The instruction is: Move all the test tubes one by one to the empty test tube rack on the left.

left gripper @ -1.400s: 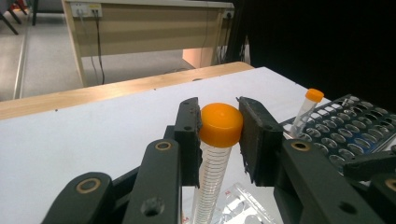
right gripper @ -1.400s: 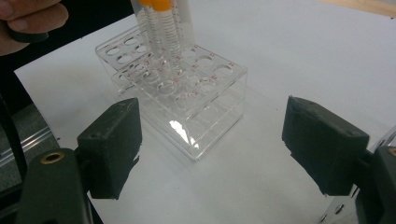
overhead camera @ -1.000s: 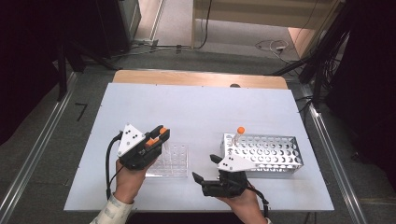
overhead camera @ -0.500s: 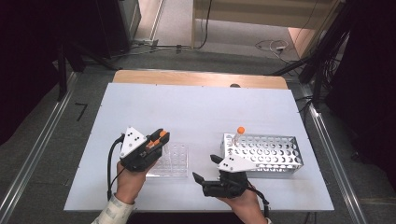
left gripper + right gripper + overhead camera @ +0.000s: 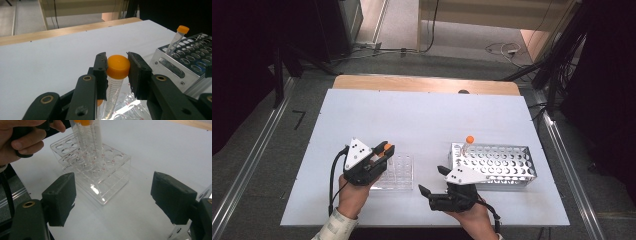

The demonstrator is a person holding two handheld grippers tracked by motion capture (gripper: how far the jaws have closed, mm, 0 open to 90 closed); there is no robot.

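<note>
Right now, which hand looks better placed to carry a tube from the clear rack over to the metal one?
Probably the left. The left gripper is already shut on the orange-capped tube standing in the clear rack. The right gripper is open, holding nothing, beside the metal rack.

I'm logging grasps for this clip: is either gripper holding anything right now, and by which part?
The left gripper grips a clear tube by its orange cap, over the clear rack. The right gripper is open, holding nothing.
</note>
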